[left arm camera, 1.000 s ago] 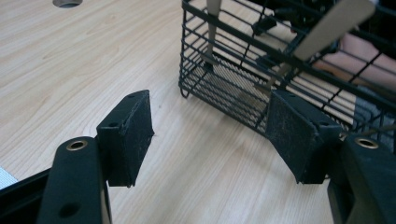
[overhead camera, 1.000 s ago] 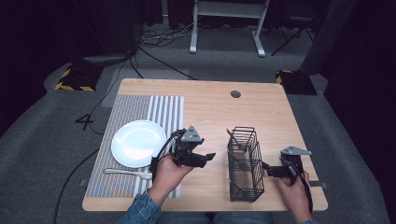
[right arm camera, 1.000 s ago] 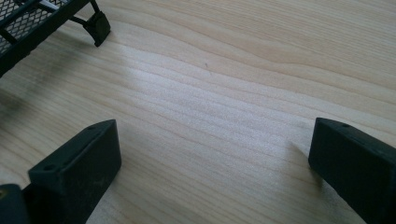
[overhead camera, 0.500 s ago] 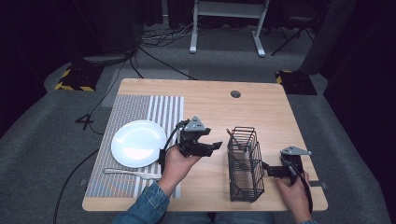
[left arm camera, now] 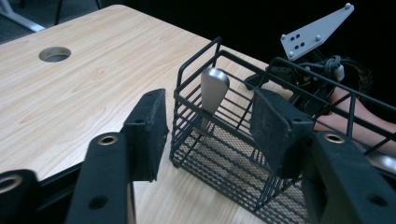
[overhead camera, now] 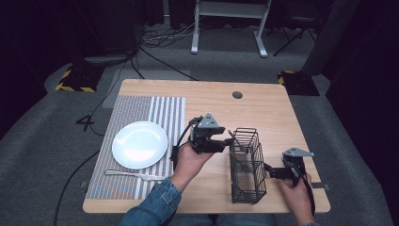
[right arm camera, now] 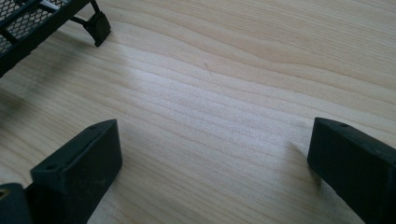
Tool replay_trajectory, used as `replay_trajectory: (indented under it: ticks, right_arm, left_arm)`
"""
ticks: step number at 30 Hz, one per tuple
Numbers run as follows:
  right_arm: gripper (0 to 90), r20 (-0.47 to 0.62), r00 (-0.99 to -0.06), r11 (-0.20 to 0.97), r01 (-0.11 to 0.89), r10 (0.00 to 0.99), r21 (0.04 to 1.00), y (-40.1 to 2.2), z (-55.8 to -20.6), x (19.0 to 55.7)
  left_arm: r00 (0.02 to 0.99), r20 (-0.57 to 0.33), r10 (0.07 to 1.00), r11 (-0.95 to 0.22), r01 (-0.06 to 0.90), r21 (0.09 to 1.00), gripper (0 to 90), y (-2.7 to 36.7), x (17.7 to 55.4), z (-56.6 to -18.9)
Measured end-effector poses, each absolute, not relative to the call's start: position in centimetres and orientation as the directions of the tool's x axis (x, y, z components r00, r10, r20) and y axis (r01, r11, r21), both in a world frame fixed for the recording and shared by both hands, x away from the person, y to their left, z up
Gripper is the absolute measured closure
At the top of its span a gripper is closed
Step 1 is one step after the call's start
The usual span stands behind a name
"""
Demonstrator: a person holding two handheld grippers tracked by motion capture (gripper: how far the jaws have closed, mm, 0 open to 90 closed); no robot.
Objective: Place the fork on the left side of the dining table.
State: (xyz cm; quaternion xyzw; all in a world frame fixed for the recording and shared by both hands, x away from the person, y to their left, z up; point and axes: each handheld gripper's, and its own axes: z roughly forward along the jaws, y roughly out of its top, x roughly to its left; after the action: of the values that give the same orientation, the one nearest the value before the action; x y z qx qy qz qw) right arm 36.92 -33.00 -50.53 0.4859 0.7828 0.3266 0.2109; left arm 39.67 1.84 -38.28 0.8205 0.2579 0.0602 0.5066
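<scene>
Left gripper (overhead camera: 225, 142) sits at the upper left corner of the black wire basket (overhead camera: 246, 165). Its jaws have just been closing and now stand at a middling gap, nothing pressed between the pads. In the left gripper view the left gripper (left arm camera: 208, 126) has rough, matte black rectangular pads; one hangs outside the wire basket (left arm camera: 243, 140), the other over its inside, so the basket's corner rim runs between them without contact that I can make out.

A utensil handle (left arm camera: 213, 91), smooth brushed metal with a flat rounded end, stands upright in that corner, leaning on the wire wall, apart from both pads. The basket is a tall rectangular frame of thin rods with a fine mesh floor, resting on the pale wood-grain table (overhead camera: 263, 108).

Right gripper (overhead camera: 269, 171) lies low, just beside the basket's right side. In its own view the right gripper (right arm camera: 212, 161) has its jaws spread wide over bare table (right arm camera: 233, 70) with nothing between them; a rubber-tipped basket foot (right arm camera: 98, 25) shows at the upper left.

Left of the basket: a grey striped woven placemat (overhead camera: 164, 108) carrying a glossy round white plate (overhead camera: 139, 144), with a slim metal knife (overhead camera: 134, 174) lying flat just below it.
</scene>
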Motion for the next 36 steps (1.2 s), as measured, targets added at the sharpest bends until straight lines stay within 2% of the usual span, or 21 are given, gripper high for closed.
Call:
replay_trajectory:
  ticks: [3,6,7,9,10,17,21,36]
  right_arm:
    - [3.1,-0.014,-0.439,0.315,0.623,0.898,0.716,-33.0,-50.5,36.9]
    - [3.3,-0.012,-0.439,0.314,0.623,0.898,0.717,-33.0,-50.5,36.9]
    - [3.4,-0.012,-0.439,0.314,0.623,0.898,0.717,-33.0,-50.5,36.9]
    - [3.5,-0.012,-0.439,0.314,0.622,0.898,0.717,-33.0,-50.5,36.9]
    - [3.5,-0.012,-0.439,0.314,0.622,0.898,0.717,-33.0,-50.5,36.9]
    - [3.8,-0.012,-0.439,0.313,0.622,0.898,0.718,-33.0,-50.5,36.9]
    - [3.8,-0.011,-0.439,0.312,0.623,0.899,0.717,-33.0,-50.5,36.8]
    - [3.8,-0.011,-0.439,0.313,0.622,0.898,0.718,-33.0,-50.5,36.8]
  left_arm:
    - [0.861,-0.167,0.481,-0.354,0.365,0.861,51.0,1.3,39.9,-38.3]
    - [0.862,-0.17,0.479,-0.356,0.367,0.859,62.5,0.8,40.1,-38.4]
    - [0.861,-0.17,0.48,-0.356,0.369,0.859,62.5,0.7,40.2,-38.4]
    - [0.858,-0.163,0.486,-0.364,0.369,0.856,74.4,0.6,40.5,-38.6]
    - [0.858,-0.163,0.486,-0.364,0.369,0.856,77.5,0.6,40.5,-38.6]
    - [0.855,-0.182,0.486,-0.352,0.382,0.854,81.5,0.6,40.7,-38.4]
    - [0.861,-0.155,0.483,-0.361,0.358,0.861,86.3,0.5,40.4,-37.7]
    - [0.89,-0.115,0.441,-0.389,0.304,0.87,86.4,0.7,40.0,-34.3]
